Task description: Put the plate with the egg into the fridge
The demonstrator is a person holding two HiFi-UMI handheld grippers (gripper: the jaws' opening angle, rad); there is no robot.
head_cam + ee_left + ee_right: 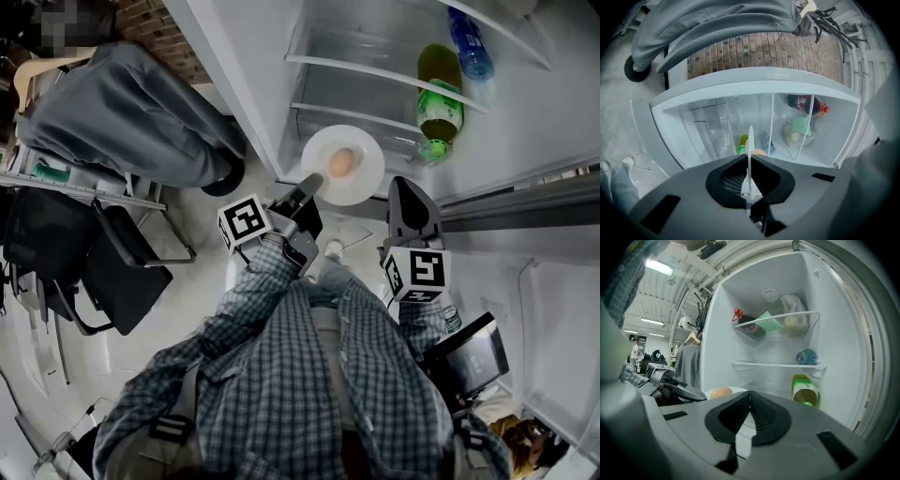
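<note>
A white plate (364,176) with a brown egg (341,162) on it is held out in front of the open fridge (375,56). My left gripper (307,192) is shut on the plate's near rim; in the left gripper view the plate (750,154) shows edge-on between the jaws, with the egg (758,152) just behind. My right gripper (409,192) hangs to the right of the plate, jaws shut with nothing between them. In the right gripper view the egg (721,392) and plate (738,390) sit at lower left, beside the left gripper (679,389).
The fridge door shelves hold a green bottle (439,98) and a blue bottle (466,39). An upper shelf carries a dark bottle (750,326) and bagged food (794,315). A grey garment (131,112) hangs at left above a black chair (103,272).
</note>
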